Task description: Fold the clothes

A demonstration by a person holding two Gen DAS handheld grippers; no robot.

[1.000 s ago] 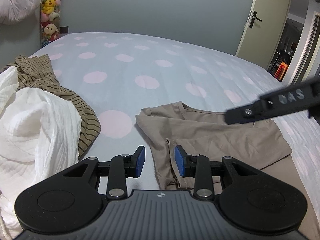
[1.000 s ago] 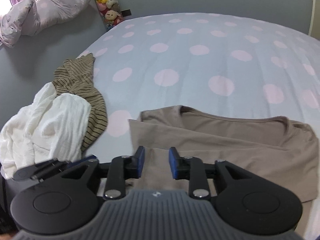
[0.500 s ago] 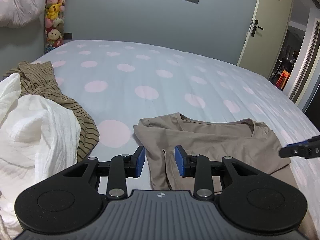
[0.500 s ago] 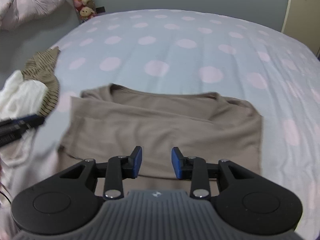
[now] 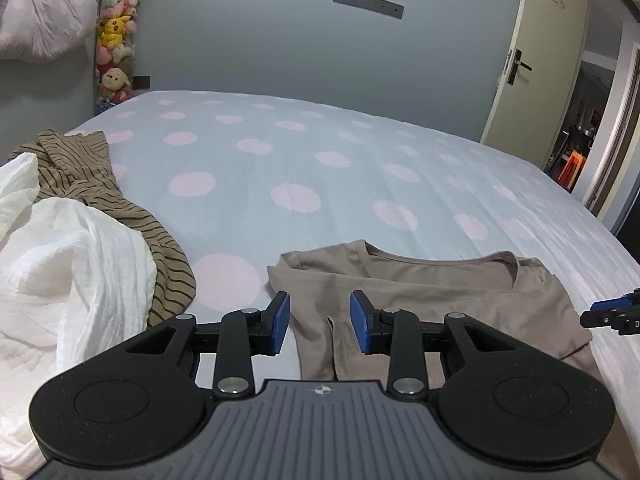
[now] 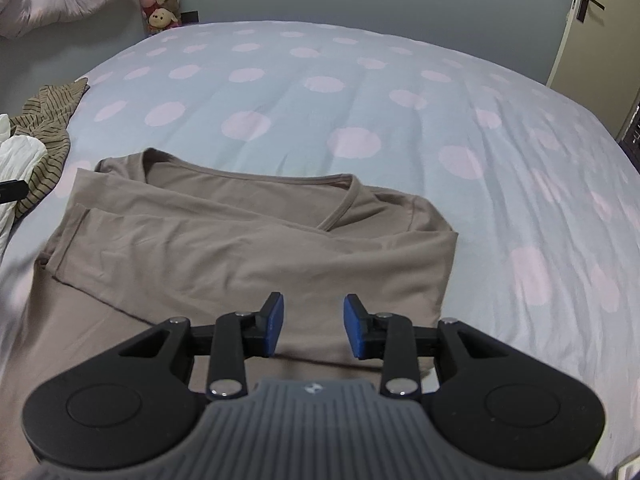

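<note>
Almost nothing can be read. In the left wrist view, the right gripper pokes in at the right edge of the frame, and a single pale letter, apparently "D", shows on its black body before the frame cuts the rest off. Each gripper body carries a small round cross-shaped emblem at the middle of its ribbed grey plate: on the left gripper and on the right gripper in its own view; neither emblem includes letters. The clothes, the bed sheet, the wall and the door bear no legible writing.
</note>
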